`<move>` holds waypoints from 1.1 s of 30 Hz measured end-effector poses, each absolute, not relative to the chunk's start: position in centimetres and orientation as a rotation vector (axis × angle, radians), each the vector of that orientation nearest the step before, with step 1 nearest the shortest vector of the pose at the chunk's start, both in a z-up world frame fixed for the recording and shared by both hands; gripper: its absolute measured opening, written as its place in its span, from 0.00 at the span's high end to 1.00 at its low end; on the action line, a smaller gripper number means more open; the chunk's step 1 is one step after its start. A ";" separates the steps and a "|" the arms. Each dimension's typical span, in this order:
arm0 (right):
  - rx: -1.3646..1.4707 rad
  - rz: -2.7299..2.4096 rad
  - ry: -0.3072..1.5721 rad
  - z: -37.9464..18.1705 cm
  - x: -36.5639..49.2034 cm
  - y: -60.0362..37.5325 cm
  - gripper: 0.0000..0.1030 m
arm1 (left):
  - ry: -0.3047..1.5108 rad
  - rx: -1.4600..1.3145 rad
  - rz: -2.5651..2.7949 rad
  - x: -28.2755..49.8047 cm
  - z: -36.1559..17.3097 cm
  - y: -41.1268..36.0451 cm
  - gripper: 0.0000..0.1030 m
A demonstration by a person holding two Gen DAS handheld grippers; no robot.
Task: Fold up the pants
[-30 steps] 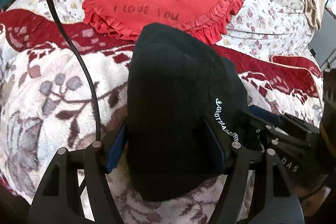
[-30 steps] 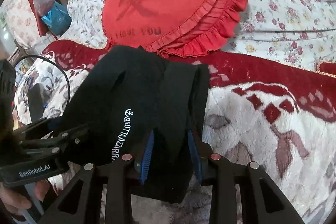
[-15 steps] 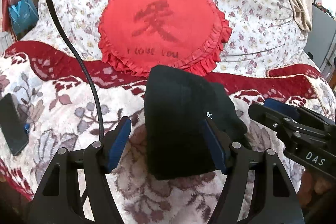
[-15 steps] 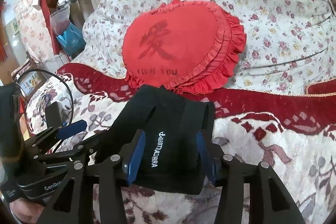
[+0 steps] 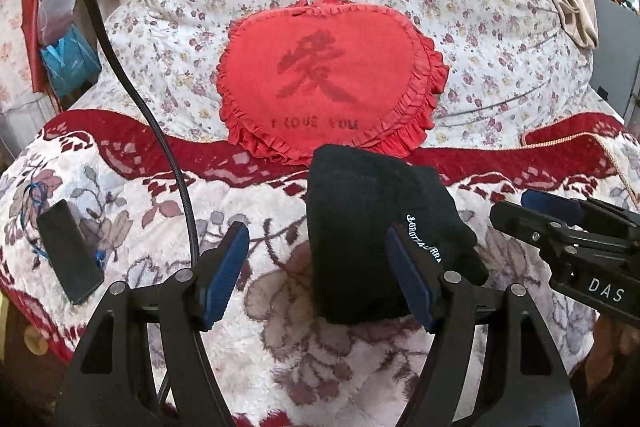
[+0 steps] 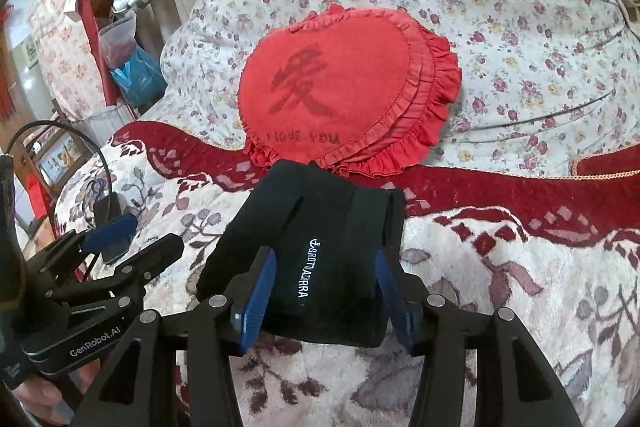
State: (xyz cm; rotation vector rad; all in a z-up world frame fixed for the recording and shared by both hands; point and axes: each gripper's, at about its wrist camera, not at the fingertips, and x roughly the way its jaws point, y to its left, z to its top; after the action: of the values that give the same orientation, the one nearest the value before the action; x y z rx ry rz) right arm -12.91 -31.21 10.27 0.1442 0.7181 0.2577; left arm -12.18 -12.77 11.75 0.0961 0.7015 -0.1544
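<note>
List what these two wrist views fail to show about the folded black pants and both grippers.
- Folded black pants: underside and inner layers hidden by their own top fold, both views.
- White lettering: partly covered by the left gripper's blue pad.
- Right gripper: contact with the pants unclear.

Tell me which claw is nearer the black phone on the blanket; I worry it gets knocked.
Left. The left claw is open with the phone just off its left side; the right claw, open around the folded pants, sits farther away.

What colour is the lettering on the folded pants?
White, on the black folded pants. It shows best in the right wrist view.
</note>
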 end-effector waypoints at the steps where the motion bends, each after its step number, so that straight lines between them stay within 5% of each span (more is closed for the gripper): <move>1: 0.144 0.257 0.717 10.3 -13.0 -31.2 0.51 | 0.699 0.097 -0.153 -12.3 11.8 -12.8 0.31; 33: 0.146 0.262 0.732 10.1 -13.4 -30.4 0.44 | 0.702 0.072 -0.152 -12.6 11.8 -12.5 0.31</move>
State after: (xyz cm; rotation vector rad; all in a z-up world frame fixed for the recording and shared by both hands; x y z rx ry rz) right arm -13.39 -30.41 10.10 0.1456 0.7322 0.2623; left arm -12.56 -12.53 11.75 0.0721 0.7025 -0.1518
